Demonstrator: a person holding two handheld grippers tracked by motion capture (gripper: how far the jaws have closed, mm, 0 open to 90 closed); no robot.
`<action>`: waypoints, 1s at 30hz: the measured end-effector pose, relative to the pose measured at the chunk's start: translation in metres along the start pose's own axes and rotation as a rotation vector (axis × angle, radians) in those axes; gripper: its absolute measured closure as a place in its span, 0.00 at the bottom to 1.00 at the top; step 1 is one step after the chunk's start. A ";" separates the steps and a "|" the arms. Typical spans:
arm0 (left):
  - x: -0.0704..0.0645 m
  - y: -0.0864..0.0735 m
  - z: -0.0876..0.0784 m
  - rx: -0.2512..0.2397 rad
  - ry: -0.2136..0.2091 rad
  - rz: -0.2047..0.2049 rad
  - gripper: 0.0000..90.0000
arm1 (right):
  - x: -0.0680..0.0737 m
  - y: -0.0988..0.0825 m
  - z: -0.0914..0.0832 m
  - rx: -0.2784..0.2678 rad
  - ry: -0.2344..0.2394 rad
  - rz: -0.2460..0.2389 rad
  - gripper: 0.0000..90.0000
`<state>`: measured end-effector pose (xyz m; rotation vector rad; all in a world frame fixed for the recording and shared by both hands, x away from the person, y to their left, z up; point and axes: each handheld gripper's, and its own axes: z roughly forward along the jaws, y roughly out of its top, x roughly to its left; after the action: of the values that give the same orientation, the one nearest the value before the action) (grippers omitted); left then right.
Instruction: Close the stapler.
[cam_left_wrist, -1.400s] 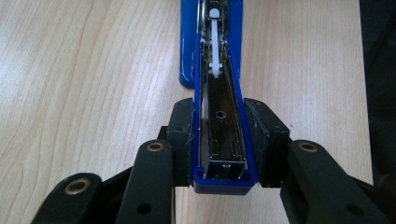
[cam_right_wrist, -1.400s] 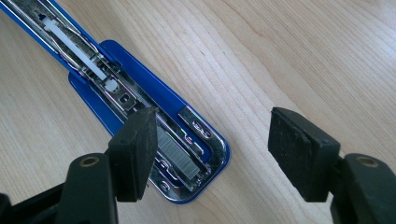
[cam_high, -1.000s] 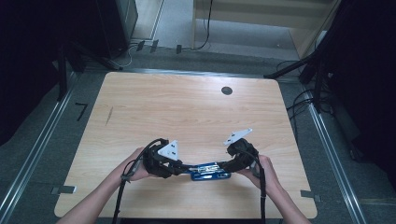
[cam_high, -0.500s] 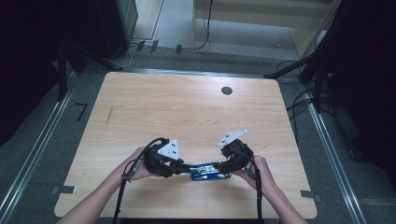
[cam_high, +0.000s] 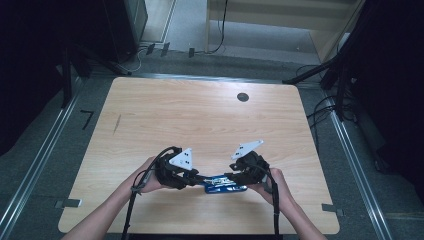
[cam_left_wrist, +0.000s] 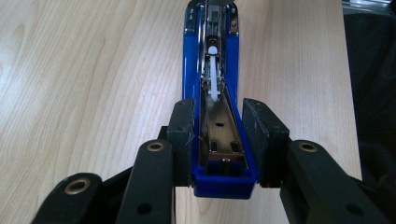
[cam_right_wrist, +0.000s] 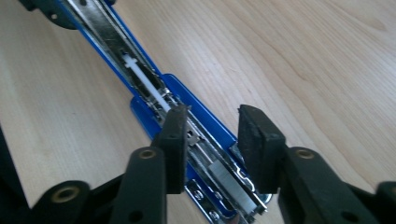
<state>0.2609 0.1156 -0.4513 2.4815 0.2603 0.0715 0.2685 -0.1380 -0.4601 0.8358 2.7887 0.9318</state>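
1. Lying near the tabletop's (cam_high: 150, 115) near edge, a little right of its middle, a blue stapler (cam_high: 223, 182) stretches left to right between both grippers.
2. Its long axis runs straight ahead of the left gripper (cam_left_wrist: 218, 140), which is clamped on one blue end.
3. The right gripper (cam_right_wrist: 212, 144) straddles the other end, jaws apart, nothing pinched; the stapler crosses it at a slant.
4. Opened flat, the stapler shows a metal channel, a white pusher and a row of staples.
5. Farther off, a dark round hole (cam_high: 243, 97) sits by the far edge.
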 end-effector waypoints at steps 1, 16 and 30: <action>0.000 0.001 0.000 -0.008 -0.001 -0.003 0.74 | 0.001 0.000 0.000 -0.001 0.004 -0.006 0.76; -0.002 0.003 -0.001 -0.007 0.009 0.007 0.74 | 0.029 0.015 0.018 -0.068 0.059 -0.088 0.94; -0.005 0.000 -0.004 -0.027 0.014 -0.016 0.69 | 0.044 0.023 0.036 -0.064 0.074 -0.139 0.98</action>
<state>0.2558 0.1170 -0.4483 2.4527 0.2832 0.0855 0.2508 -0.0803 -0.4714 0.6026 2.8185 1.0418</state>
